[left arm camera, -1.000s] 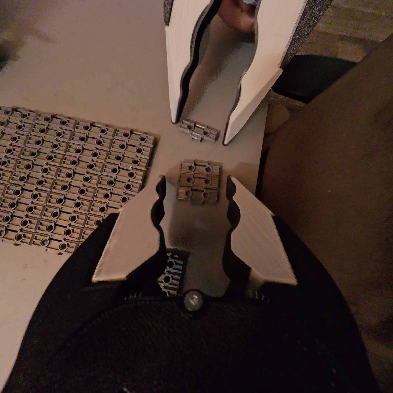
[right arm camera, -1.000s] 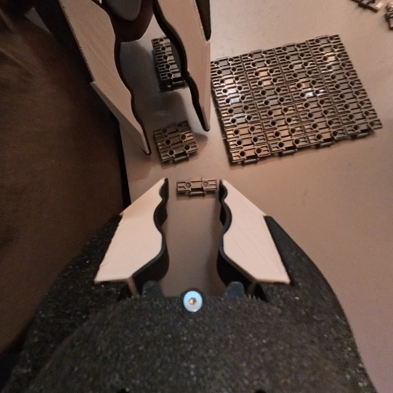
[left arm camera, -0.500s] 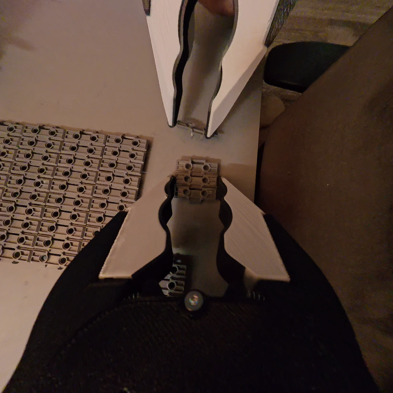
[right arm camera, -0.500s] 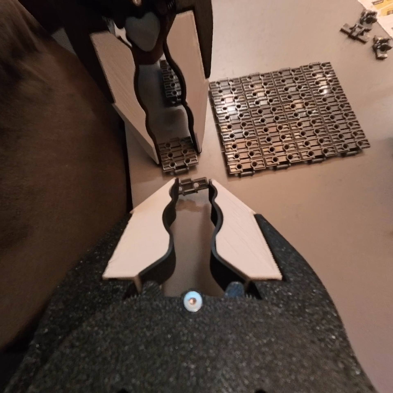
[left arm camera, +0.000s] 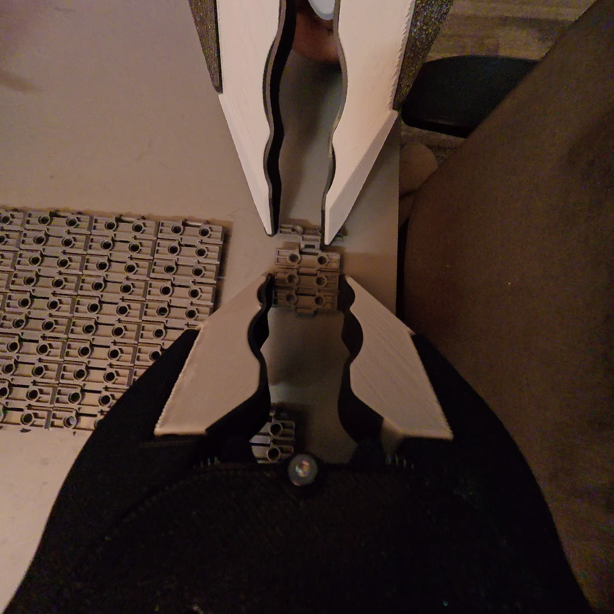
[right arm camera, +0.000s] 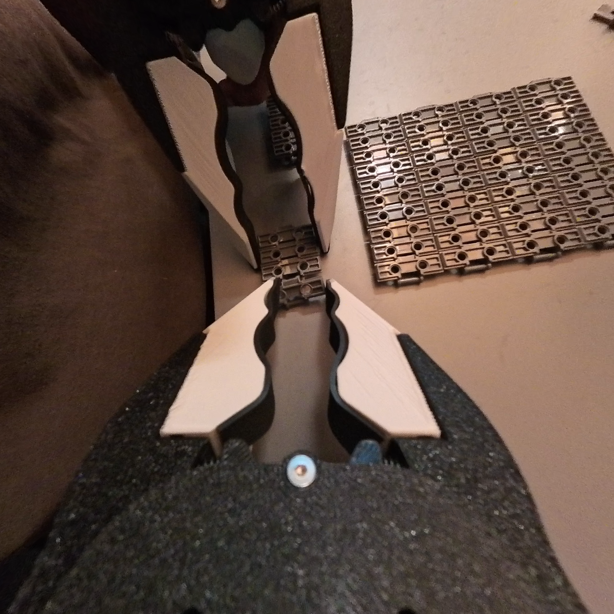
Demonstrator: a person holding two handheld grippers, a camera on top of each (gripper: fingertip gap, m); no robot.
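Note:
My left gripper [left arm camera: 305, 287] is shut on a short grey block of three linked plastic rows [left arm camera: 307, 280] that lies on the beige table [left arm camera: 133, 133]. My right gripper [right arm camera: 301, 286] is shut on a single grey link piece [right arm camera: 303, 289]. It holds that piece against the far end of the block [right arm camera: 289, 251]. In the left wrist view the right gripper [left arm camera: 299, 232] comes in from the top with the single piece [left arm camera: 297, 231] between its tips. In the right wrist view the left gripper [right arm camera: 288, 259] comes in from the top.
A large mat of joined grey links [left arm camera: 99, 315] [right arm camera: 481, 186] lies beside the grippers. Another short strip [left arm camera: 273, 438] [right arm camera: 282, 139] lies under the left gripper. The table edge [left arm camera: 398, 265] runs close by, with a dark brown surface [left arm camera: 515, 299] beyond it. Small loose pieces [right arm camera: 604, 18] lie far off. The grippers are tip to tip, or close to it.
Both grippers have closed, the left on the three-row block and the right on the single link. The right gripper has brought its link up against the block's end.

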